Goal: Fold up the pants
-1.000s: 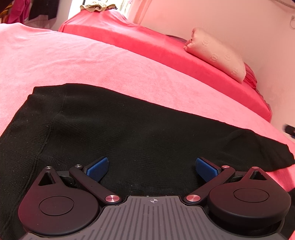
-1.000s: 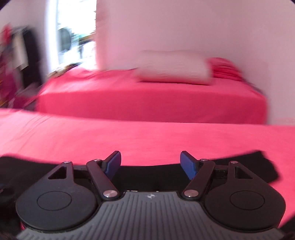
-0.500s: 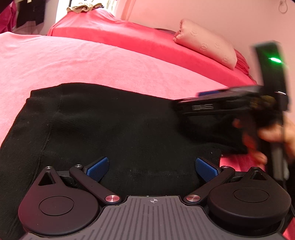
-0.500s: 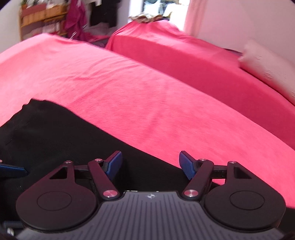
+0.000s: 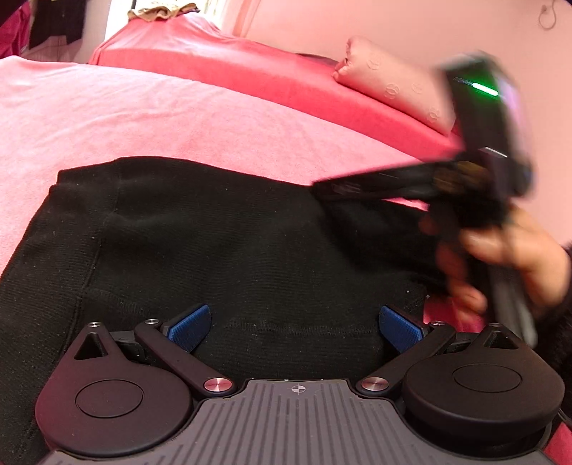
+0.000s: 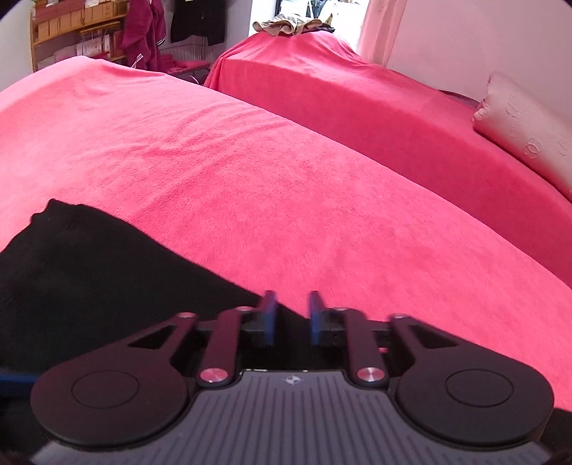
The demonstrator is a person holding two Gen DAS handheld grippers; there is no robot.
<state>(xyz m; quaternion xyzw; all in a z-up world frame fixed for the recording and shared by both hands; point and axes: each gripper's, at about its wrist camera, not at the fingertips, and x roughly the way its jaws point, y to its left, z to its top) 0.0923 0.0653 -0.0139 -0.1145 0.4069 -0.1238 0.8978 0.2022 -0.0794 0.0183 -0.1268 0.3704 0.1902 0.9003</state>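
Note:
Black pants [image 5: 228, 250] lie flat on a pink-red bed cover [image 5: 107, 118]. My left gripper [image 5: 293, 327] is open, low over the near edge of the pants, its blue pads [image 5: 189, 327] wide apart. In the left wrist view the right gripper's body [image 5: 411, 179] reaches in from the right over the pants' far right part, blurred. In the right wrist view my right gripper [image 6: 291, 316] has its blue pads [image 6: 269, 314] close together with a narrow gap, at the edge of the pants [image 6: 107, 272]. Whether cloth lies between them I cannot tell.
A second bed with a red cover [image 6: 375, 100] runs along the wall beyond. A pale pillow [image 5: 393, 86] lies on it. A heap of beige cloth [image 6: 286, 27] sits at its far end. Shelves and hanging clothes [image 6: 107, 32] stand at the back left.
My right gripper's jaws have closed from wide open to nearly shut at the pants' edge. It has shifted over the pants' right part. My left gripper stays open in place.

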